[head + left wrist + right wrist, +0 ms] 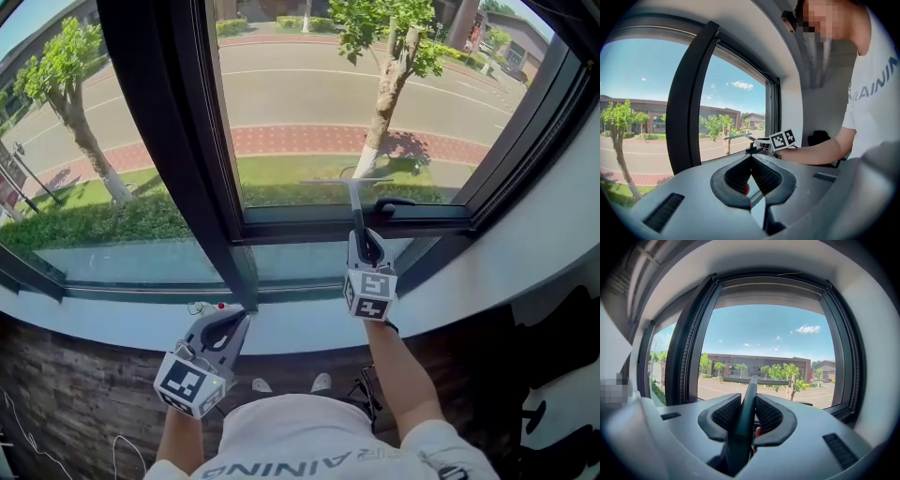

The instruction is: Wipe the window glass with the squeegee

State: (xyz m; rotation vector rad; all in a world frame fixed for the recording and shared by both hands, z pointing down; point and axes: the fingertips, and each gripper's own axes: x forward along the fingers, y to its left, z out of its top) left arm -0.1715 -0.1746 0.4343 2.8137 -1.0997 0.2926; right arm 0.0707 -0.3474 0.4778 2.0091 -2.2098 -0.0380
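My right gripper [367, 246] is shut on the dark handle of the squeegee [355, 204]. Its thin blade [345, 180] lies level against the lower part of the right window pane [347, 94]. In the right gripper view the handle [746, 413] runs up between the jaws to the blade [751, 379] in front of the glass [764, 338]. My left gripper [228, 328] hangs low by the sill, left of the right one, shut with nothing in it. In the left gripper view its jaws [751, 174] meet, and the right gripper [782, 139] with the squeegee blade [736, 137] shows beyond.
A thick dark mullion [173, 141] splits the window into two panes. A black window handle [394, 202] sits on the lower frame, right of the squeegee. The white sill [309, 323] runs below, with a small red-topped item [220, 306] on it. A white wall [562, 225] closes the right side.
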